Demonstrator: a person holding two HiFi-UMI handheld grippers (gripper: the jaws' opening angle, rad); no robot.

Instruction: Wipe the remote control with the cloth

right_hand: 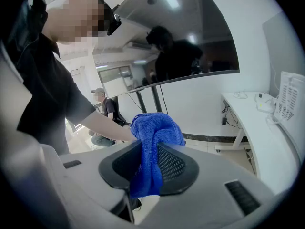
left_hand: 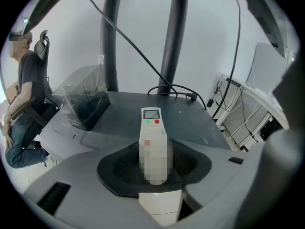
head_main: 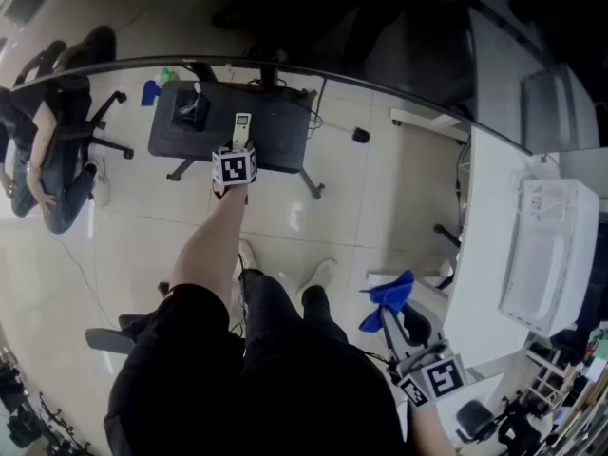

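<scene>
My left gripper (left_hand: 155, 165) clamps the remote (left_hand: 153, 128) over the dark surface (head_main: 275, 126), its length running straight out from the jaws. My right gripper (right_hand: 150, 170), pinching the cloth (right_hand: 156, 131), hangs well apart at my right side and would have to cross to it.
</scene>
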